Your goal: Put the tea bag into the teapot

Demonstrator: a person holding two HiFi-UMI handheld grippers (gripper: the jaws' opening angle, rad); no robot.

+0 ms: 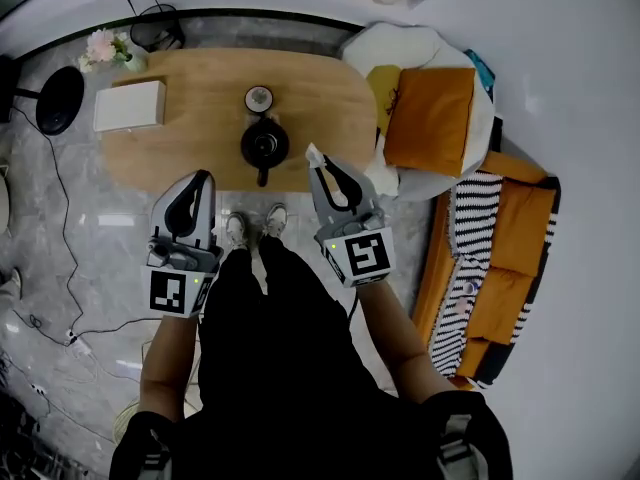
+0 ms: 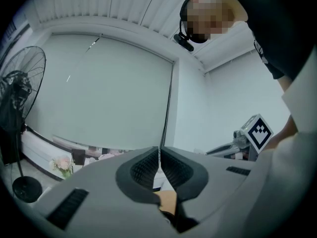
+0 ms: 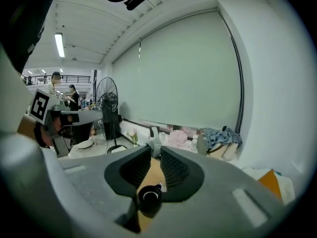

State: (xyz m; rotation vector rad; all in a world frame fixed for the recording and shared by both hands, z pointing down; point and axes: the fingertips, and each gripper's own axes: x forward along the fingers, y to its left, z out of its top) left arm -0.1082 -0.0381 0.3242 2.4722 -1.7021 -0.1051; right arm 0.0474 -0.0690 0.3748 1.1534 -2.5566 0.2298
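Seemingly, tea bag (image 1: 314,153) pinched between right tongs (image 3: 155,151).

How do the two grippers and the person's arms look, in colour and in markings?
Both the left gripper and the right gripper have pale grey, tapering shells with black ribbed pads inside. Each carries a cube bearing black-and-white square markers. The person's sleeves are short and black.
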